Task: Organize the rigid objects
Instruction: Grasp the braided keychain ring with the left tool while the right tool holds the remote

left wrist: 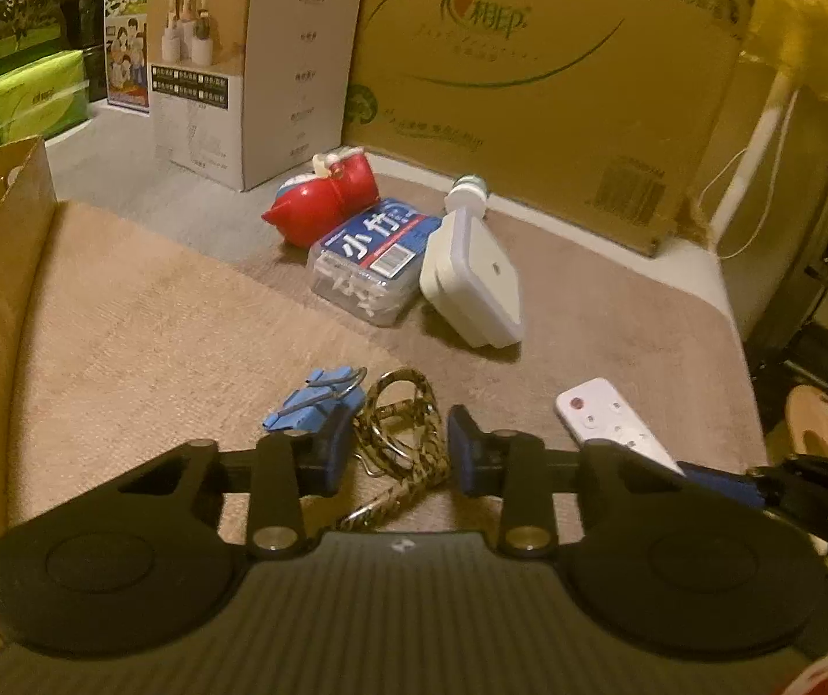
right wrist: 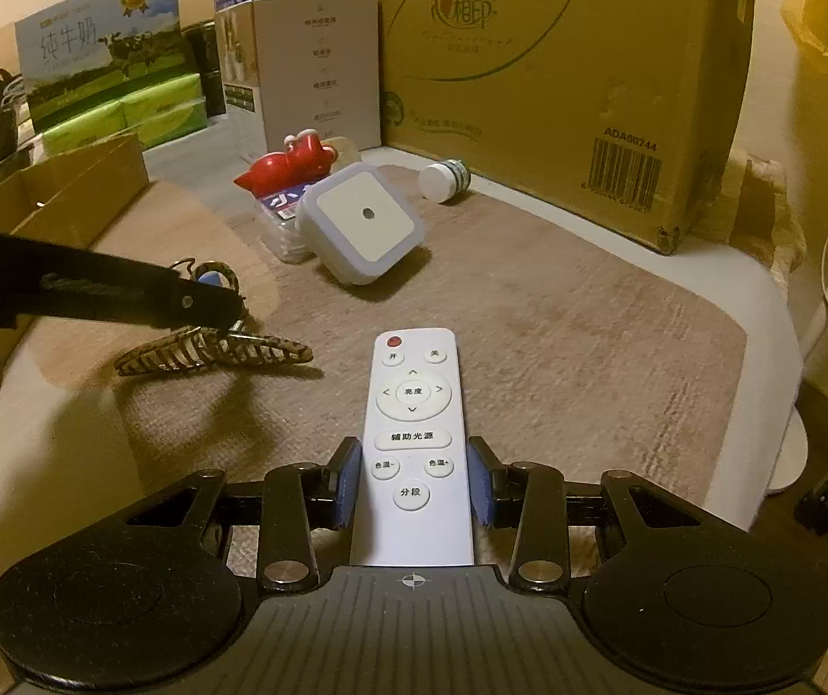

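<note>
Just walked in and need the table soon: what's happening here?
A person is sorting small items on a mat-covered table with two tools. The right hand-held gripper is shut on a white remote. The left hand-held gripper straddles a leopard-print hair claw; whether its pads press it is unclear. A red figurine, a floss-pick box and a white night light lie untouched behind.

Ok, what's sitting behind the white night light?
Behind the night light a clear floss-pick box leans against it, then a red toy. A small white bottle lies beside. The box's far side is hidden.
</note>
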Tool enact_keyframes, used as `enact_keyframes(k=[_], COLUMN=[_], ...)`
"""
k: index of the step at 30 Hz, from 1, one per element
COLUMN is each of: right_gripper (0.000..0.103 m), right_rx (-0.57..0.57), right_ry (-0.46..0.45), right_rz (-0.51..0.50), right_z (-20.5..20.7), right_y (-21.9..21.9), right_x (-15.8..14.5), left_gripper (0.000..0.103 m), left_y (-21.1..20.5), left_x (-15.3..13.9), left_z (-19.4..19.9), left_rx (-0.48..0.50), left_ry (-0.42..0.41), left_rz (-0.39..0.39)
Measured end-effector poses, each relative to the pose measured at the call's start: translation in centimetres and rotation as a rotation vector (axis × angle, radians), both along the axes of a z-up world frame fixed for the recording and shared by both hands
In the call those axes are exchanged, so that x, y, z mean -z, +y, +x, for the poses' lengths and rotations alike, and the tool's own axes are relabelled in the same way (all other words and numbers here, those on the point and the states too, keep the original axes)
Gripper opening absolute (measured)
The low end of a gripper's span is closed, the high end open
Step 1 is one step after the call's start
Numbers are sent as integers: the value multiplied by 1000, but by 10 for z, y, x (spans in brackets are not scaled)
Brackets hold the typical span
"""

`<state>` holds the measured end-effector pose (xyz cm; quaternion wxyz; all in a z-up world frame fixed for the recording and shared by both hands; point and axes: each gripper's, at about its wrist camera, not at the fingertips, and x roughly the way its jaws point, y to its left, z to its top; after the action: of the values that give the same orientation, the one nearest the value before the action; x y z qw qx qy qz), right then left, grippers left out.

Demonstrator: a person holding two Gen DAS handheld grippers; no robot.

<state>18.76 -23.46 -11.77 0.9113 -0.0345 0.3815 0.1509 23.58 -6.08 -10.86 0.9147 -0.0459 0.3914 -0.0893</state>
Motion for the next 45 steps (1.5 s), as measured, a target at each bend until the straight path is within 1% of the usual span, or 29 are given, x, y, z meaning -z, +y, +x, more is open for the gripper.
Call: enact_keyframes(k=[4, 6, 9, 12, 15, 17, 19, 23, 28, 30, 37, 40, 45], right_gripper=[39, 39, 39, 39, 39, 39, 39, 39, 39, 39, 39, 39, 39], right_rx=[3, 4, 5, 0, -23, -40, -46, -47, -55, -59, -55, -46, -43], right_ry=[-1, 2, 11, 22, 28, 29, 18, 15, 12, 10, 3, 6, -10], right_rz=[3, 8, 25, 51, 60, 53, 34, 7, -14, -20, -30, -27, -21], right_z=[1, 1, -3, -9, -16, -21, -24, -24, -23, -22, -20, -21, -28], right_y=[0, 0, 1, 5, 13, 20, 26, 30, 32, 33, 36, 36, 37], right_x=[0, 0, -1, -3, -4, -3, -2, -2, -1, 0, 1, 0, -6], left_gripper=[28, 28, 28, 28, 29, 33, 36, 35, 36, 31, 28, 25, 25], left_y=[-4, -2, 3, 14, 25, 30, 31, 22, 14, 14, 20, 22, 26], left_x=[1, -1, -4, -5, -5, -6, -6, -5, 2, 3, 1, -1, -8], left_z=[-2, -9, -28, -55, -75, -82, -85, -84, -81, -82, -85, -90, -99], left_rx=[23, 43, 93, 124, 117, 81, 50, 19, -15, -14, 2, 12, 14], left_ry=[1, 10, 30, 47, 39, 32, 24, 17, 39, 39, 49, 49, 42], left_rz=[29, 26, 33, 44, 62, 76, 93, 135, 165, 169, 154, 144, 139])
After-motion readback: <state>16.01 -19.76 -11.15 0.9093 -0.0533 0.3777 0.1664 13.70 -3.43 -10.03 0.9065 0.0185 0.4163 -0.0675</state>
